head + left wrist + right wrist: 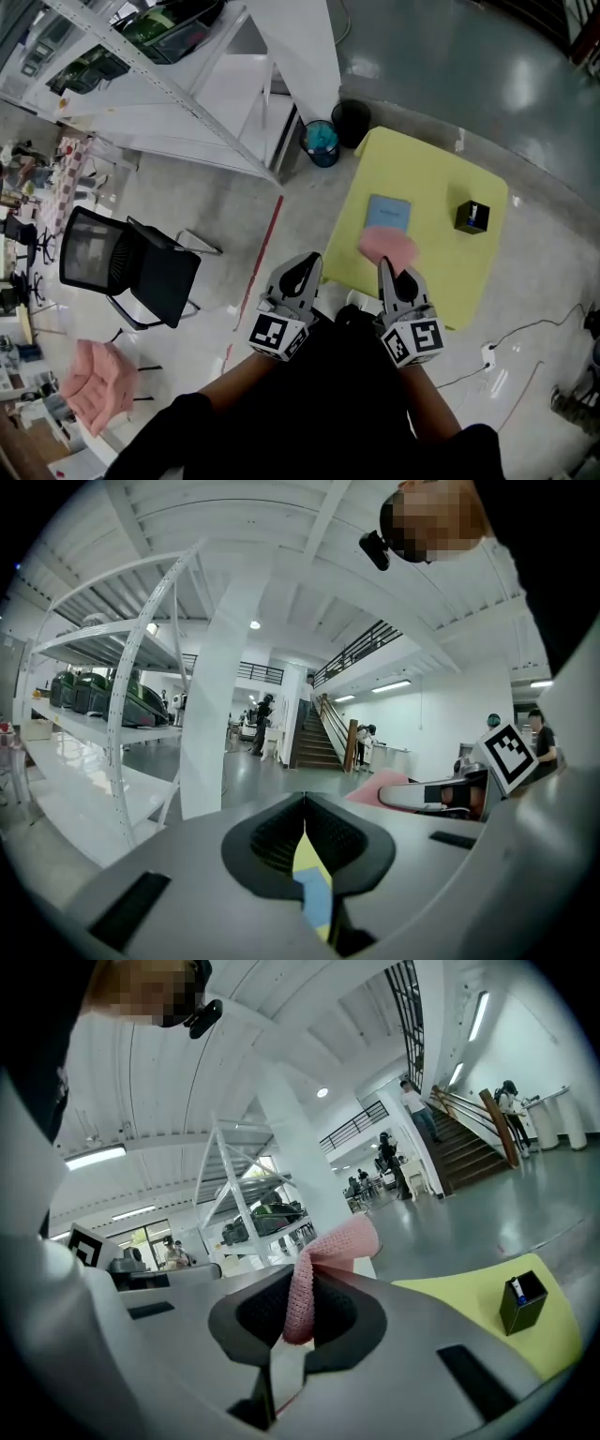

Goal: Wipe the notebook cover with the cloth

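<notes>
A blue notebook (pixel 388 213) lies flat on the small yellow table (pixel 433 272). My right gripper (pixel 385 270) is shut on a pink cloth (pixel 386 245), which hangs just in front of the notebook's near edge; in the right gripper view the cloth (pixel 319 1269) sticks up from between the closed jaws. My left gripper (pixel 307 267) is shut with nothing in it, held over the floor at the table's near left edge. Through the slit of its jaws the left gripper view shows a sliver of the notebook (pixel 316 894) on yellow.
A black pen holder (pixel 472 217) stands on the table's right part, also seen as a black pen holder (pixel 521 1300). A blue bin (pixel 320 142) and a black bin (pixel 351 122) sit beyond the table. A black office chair (pixel 127 267) and white shelving (pixel 187 84) stand left.
</notes>
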### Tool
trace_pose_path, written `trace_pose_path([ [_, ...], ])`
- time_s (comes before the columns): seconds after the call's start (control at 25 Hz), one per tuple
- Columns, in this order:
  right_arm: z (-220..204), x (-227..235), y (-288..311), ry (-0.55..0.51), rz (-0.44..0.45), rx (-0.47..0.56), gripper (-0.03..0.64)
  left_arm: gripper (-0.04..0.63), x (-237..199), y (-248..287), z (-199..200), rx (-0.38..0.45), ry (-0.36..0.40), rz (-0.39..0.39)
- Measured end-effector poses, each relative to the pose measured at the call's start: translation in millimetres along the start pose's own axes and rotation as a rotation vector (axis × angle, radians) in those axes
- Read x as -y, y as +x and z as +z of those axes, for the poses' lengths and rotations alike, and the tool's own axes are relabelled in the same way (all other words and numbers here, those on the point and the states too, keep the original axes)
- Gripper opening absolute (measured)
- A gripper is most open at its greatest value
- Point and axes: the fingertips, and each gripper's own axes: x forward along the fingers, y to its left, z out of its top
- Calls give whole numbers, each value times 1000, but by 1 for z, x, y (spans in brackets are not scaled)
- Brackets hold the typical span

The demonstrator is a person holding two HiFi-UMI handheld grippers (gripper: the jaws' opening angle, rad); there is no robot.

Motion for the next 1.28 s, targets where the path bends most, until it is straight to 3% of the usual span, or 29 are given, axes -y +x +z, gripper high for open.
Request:
trace_pose_path([
  [0.2,-25,19,27,72,17,-152,38,15,-4,10,-8,-26,-34,-19],
  [0.68,-33,47,122,39,13,-224,38,15,-64,82,-15,-40,-113,-62],
  [0.88,-69,58,171,79,53,-336,38,15,-93,137,-41,-110,-97,-104],
  [1.28,-145,124,235,144,4,-506,38,15,-131,188,-93,-207,-168,-131],
])
